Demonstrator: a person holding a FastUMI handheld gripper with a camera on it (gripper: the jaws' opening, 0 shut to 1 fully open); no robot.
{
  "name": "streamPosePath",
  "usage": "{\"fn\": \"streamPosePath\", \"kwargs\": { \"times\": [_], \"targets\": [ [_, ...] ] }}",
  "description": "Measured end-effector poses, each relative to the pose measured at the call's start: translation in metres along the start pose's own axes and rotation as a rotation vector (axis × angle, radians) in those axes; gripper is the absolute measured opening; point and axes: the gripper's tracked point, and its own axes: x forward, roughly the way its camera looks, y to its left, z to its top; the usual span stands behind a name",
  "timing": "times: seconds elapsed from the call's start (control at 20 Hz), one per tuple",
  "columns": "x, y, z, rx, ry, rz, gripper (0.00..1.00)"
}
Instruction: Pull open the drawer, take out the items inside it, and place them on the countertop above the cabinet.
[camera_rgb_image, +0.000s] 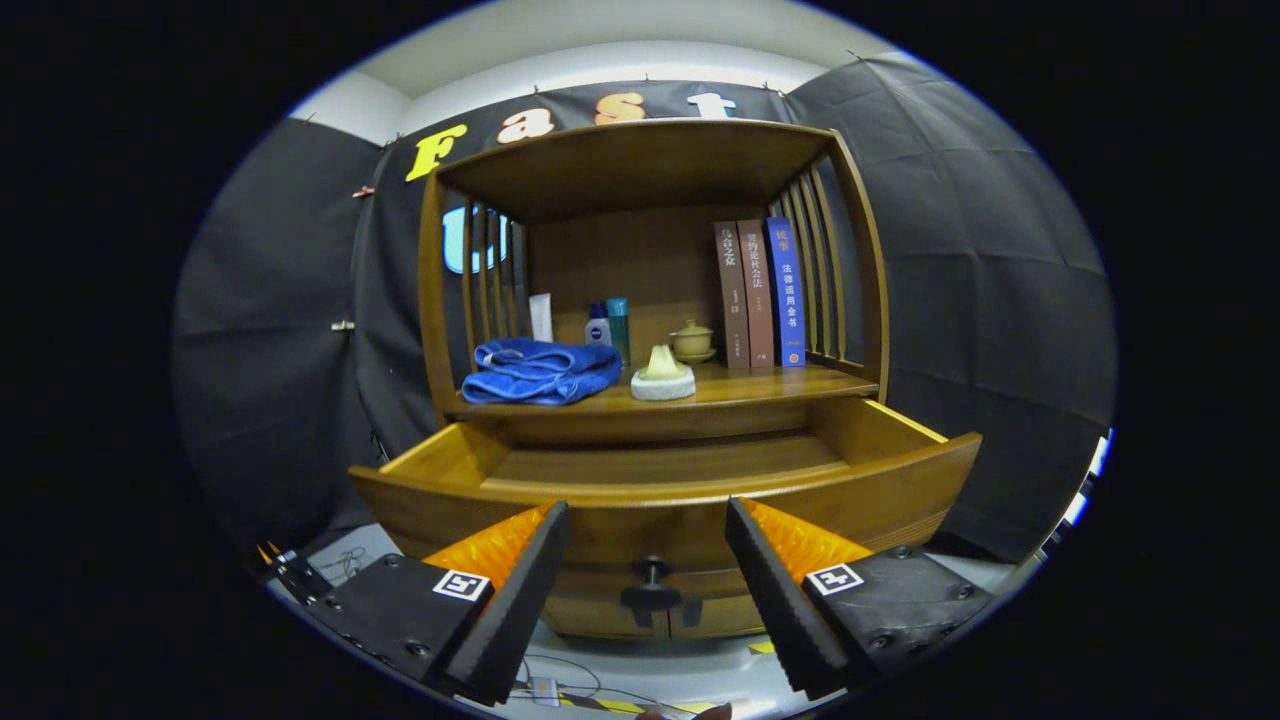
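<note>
While my gripper (648, 560) hangs in front of the cabinet, I see its two fingers spread wide with nothing between them but air. Just ahead, in the gap, sits the small dark round knob (651, 590) on the front of the pulled-out wooden drawer (660, 500). That drawer's long axis runs side to side across my view, and its open mouth faces up, its front panel toward me. I can see bare wood on its floor (the near part is hidden behind the front panel, so I cannot tell whether anything lies there).

Beyond it, on the brown wooden countertop (780, 385) above, I count one folded blue towel (540, 372), one pale yellowish lump on a white round base (663, 375), one small lidded beige cup on a saucer (692, 341), one white tube (541, 317), two bottles (608, 328) standing upright, and three upright books (760, 293), spines facing me. Slatted sides and one flat top enclose the shelf.
</note>
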Motion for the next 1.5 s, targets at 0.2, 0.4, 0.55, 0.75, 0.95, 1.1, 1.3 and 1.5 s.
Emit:
{"fn": "streamPosePath", "kwargs": {
  "times": [0.2,0.4,0.55,0.75,0.95,1.1,1.3,1.5],
  "targets": [
    [0.008,0.003,-0.045,-0.028,0.043,-0.018,0.99],
    [0.026,-0.001,-0.065,-0.028,0.086,-0.025,0.99],
    [0.037,0.000,-0.062,-0.043,0.074,-0.027,0.99],
    [0.040,-0.002,-0.059,-0.028,0.054,-0.064,0.99],
    [0.058,-0.003,-0.057,-0.049,0.064,-0.068,0.99],
    [0.082,-0.004,-0.051,-0.071,0.075,-0.075,0.99],
    [0.112,-0.004,-0.045,-0.060,0.102,-0.080,0.99],
    [0.139,-0.007,-0.043,-0.075,0.116,-0.080,0.99]
  ]
}}
